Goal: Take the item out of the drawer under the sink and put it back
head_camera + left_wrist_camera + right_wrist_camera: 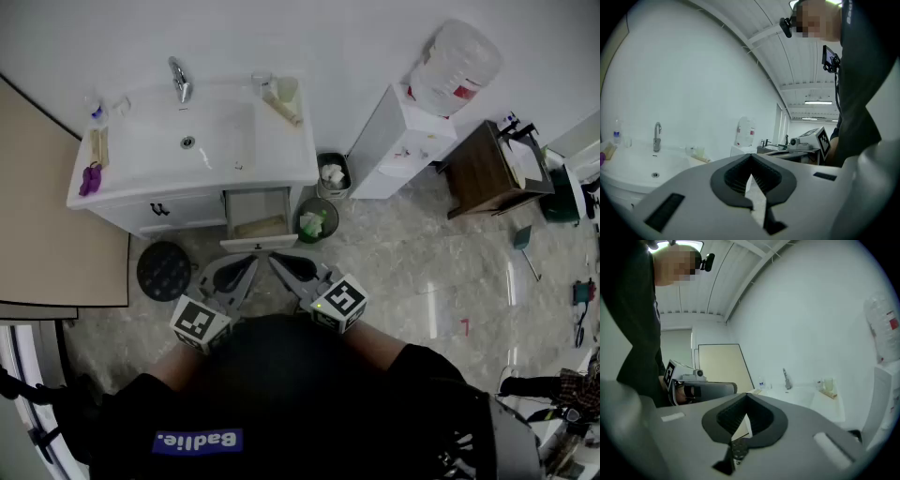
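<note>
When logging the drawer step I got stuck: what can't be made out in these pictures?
- Tan thing in the open drawer: head view, too small to name.
- Drawer in the gripper views: hidden behind the bodies of the left hand-held gripper and right hand-held gripper.
- Small things on the sink rim: head view, too small.
- Person's hands: head view, behind the marker cubes.

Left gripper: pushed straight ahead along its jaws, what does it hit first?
Probably the white cabinet under the water bottle, which sits just over the shut left gripper tips. The sink counter end lies just left of that line and might be clipped; depth is unclear.
</note>
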The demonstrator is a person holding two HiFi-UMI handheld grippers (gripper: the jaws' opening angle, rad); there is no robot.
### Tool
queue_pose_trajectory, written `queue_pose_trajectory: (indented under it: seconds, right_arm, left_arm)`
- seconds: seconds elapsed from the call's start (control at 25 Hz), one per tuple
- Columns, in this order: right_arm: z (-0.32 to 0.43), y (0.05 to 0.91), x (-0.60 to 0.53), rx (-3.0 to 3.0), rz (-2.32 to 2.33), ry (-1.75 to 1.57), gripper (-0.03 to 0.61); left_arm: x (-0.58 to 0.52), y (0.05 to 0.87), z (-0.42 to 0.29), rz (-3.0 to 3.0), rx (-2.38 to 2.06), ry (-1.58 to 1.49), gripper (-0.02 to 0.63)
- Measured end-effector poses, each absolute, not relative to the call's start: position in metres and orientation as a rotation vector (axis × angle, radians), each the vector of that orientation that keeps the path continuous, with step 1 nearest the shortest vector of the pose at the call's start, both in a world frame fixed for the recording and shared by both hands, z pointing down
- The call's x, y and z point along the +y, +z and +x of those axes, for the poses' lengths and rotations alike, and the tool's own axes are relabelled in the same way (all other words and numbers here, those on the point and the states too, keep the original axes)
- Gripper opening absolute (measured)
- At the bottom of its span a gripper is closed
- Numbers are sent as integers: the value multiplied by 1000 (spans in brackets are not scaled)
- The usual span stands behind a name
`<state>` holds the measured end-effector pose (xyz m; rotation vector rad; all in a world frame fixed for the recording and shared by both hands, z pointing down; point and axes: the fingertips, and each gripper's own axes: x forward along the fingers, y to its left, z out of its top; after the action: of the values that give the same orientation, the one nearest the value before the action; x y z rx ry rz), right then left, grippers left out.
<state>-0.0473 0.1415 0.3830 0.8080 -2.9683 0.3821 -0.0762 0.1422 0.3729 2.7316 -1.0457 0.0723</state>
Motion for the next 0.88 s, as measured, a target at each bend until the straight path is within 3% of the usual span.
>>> queue_pose_trajectory:
  seconds: [0.88]
  right_arm:
    - [-42, 386, 137, -2971, 785, 391, 2]
  left_arm:
    - [138, 379, -70, 2703, -1071, 98, 6]
